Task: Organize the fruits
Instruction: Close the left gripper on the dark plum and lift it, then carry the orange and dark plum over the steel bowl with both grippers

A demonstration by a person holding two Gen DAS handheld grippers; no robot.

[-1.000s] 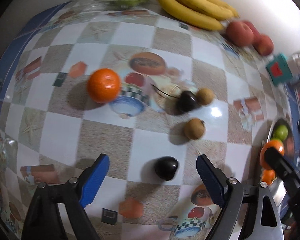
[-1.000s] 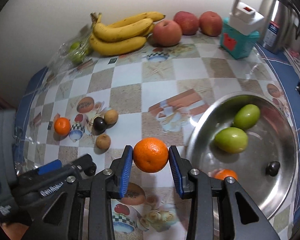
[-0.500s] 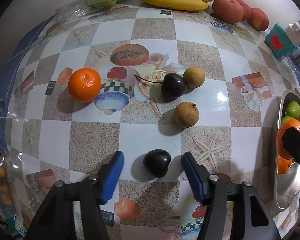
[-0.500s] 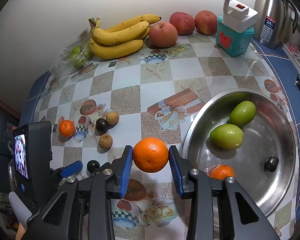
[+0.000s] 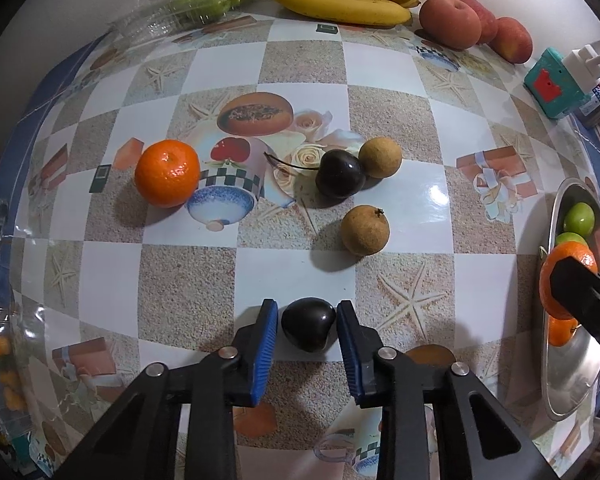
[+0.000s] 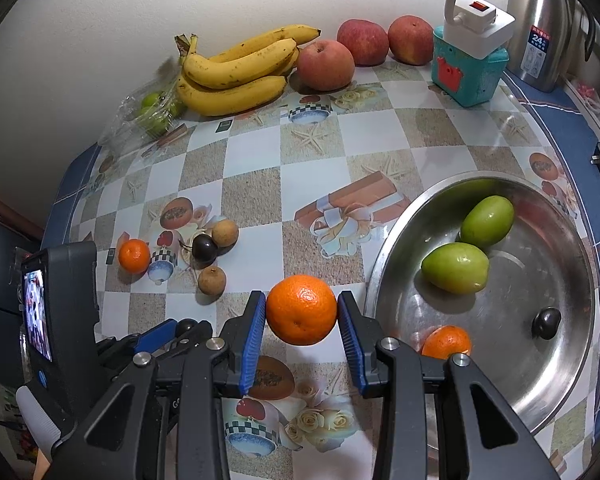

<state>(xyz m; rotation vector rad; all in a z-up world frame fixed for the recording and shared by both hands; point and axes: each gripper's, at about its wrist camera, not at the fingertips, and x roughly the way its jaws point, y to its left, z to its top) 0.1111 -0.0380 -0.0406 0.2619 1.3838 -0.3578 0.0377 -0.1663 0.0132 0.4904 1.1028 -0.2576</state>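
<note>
While the dark cherry [image 5: 308, 329] lies on the tablecloth [image 5: 188, 272] between the left gripper [image 5: 307, 320]'s narrowed, not-quite-touching jaws, small, glossy and probably bruisable, the right gripper [image 6: 301, 312] clamps a firm orange [image 6: 301, 309] beside the steel tray [image 6: 572, 364].

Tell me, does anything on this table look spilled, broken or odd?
Nothing is spilled or broken. The only stray bits: a power adapter perched on the teal box, and a clear bag of green fruit lying crumpled by the bananas.

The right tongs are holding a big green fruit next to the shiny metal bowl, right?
Not green: the right tongs hold a round orange tangerine beside the shiny metal bowl, as the right wrist view shows. The green fruits lie inside the bowl.
</note>
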